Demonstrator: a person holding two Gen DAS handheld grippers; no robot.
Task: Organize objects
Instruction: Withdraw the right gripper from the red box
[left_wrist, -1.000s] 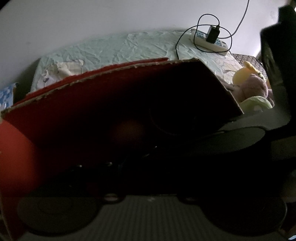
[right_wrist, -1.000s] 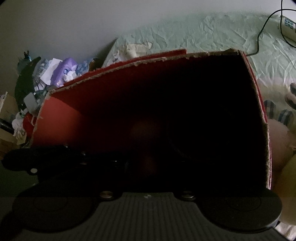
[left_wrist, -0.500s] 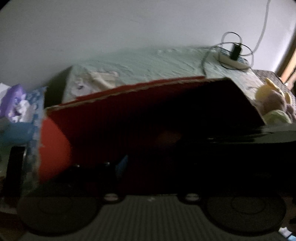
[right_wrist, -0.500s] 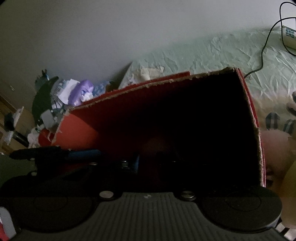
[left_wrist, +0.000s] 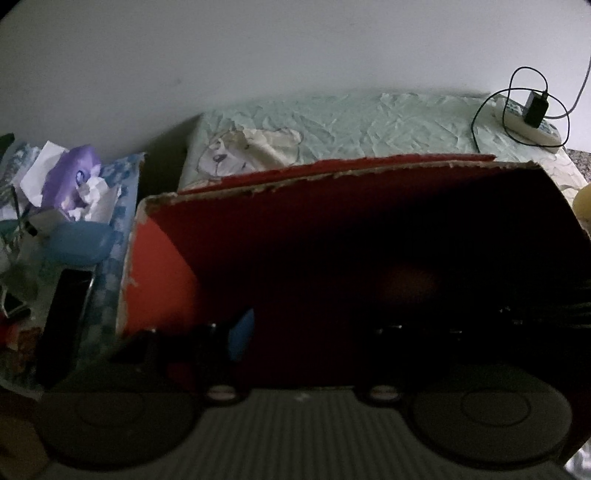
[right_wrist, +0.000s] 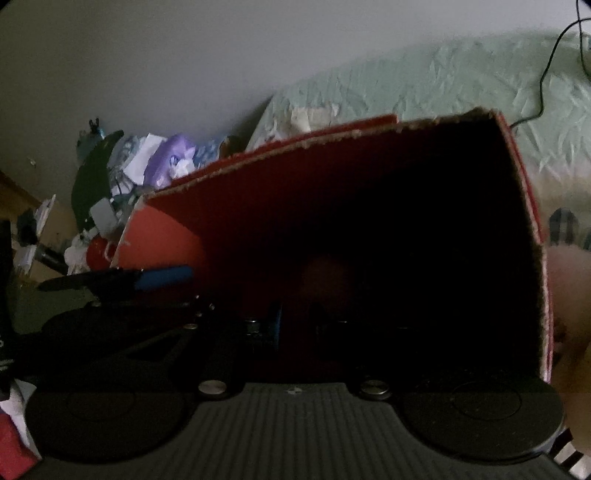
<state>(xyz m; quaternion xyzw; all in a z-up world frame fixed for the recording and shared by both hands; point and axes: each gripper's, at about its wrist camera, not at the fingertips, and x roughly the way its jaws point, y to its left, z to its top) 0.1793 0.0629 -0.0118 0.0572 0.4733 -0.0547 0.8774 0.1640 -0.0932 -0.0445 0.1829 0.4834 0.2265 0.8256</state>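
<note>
Pale wall (left_wrist: 258, 55) behind; red box (left_wrist: 332, 229) walls fill both views.

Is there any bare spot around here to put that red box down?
The green bedsheet looks bare between the pale cloth and the power strip. The heap left of the red box, around the purple packet, is crowded.

One red cardboard box (left_wrist: 258, 229) — one power strip (left_wrist: 532, 129), one charger (left_wrist: 536, 108).

A home bedroom: a bed (left_wrist: 369, 122) with crumpled green sheet, cluttered bedside heap (left_wrist: 70, 192)
</note>
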